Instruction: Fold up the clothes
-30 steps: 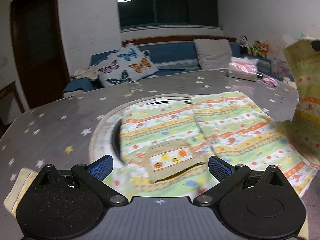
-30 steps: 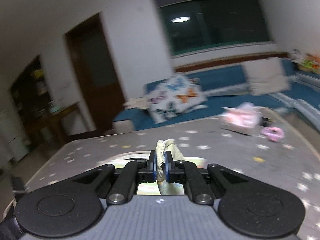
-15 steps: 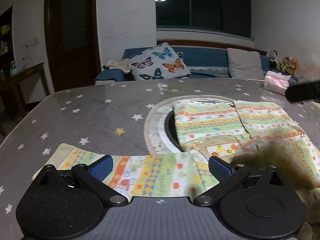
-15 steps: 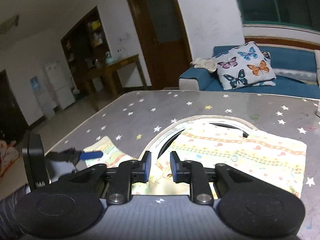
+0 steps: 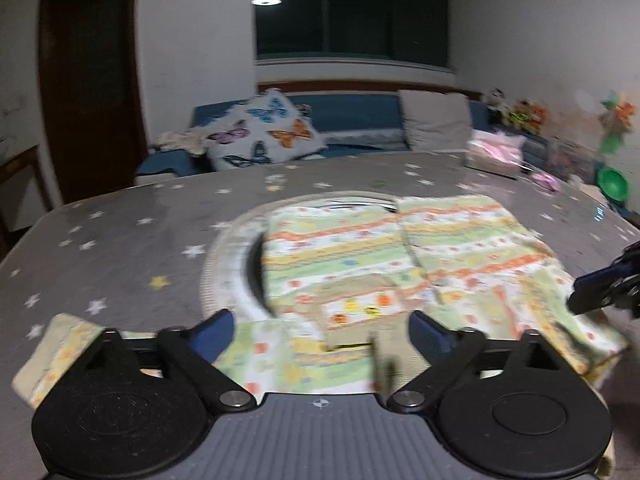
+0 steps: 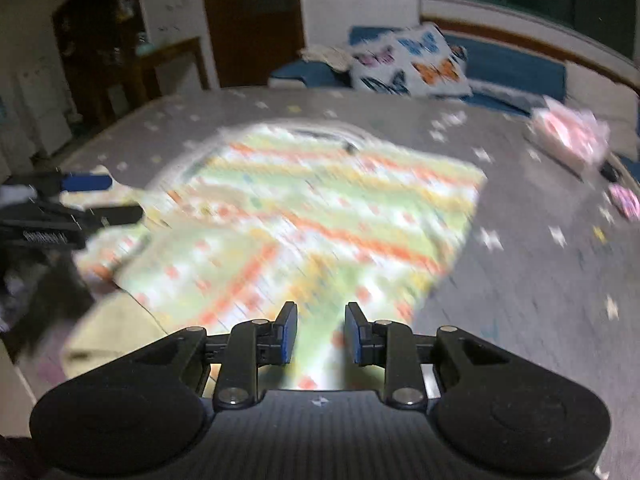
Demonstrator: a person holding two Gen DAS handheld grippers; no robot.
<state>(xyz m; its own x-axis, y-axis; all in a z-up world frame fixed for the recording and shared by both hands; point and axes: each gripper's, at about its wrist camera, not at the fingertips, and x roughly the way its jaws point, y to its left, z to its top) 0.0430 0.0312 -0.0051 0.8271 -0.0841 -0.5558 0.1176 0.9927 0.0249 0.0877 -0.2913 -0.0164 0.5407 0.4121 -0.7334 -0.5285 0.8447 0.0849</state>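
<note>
The left tool (image 5: 318,332) hangs low over the near edge of the garment (image 5: 360,256), its jaws spread wide and holding nothing. The right tool (image 6: 320,334), which a second ago was pinched shut on a lifted bunch of cloth, now has its jaws apart and empty above the fabric; in the left view it shows at the right edge (image 5: 600,296). So the raised part has been let go and laid down. The garment lies flat on the star-printed counter (image 5: 120,232), partly covering the round inset (image 5: 228,264) in its middle, with a small pocket panel (image 5: 356,308) near the front and one sleeve (image 5: 68,344) stretched out to the left. By my judgement one fold is just finished, and that sleeve looks like the next piece to bring in. Farther off, a pink packet (image 5: 496,152) sits at the counter's far edge, and beyond it a butterfly cushion (image 5: 264,136) on the sofa
</note>
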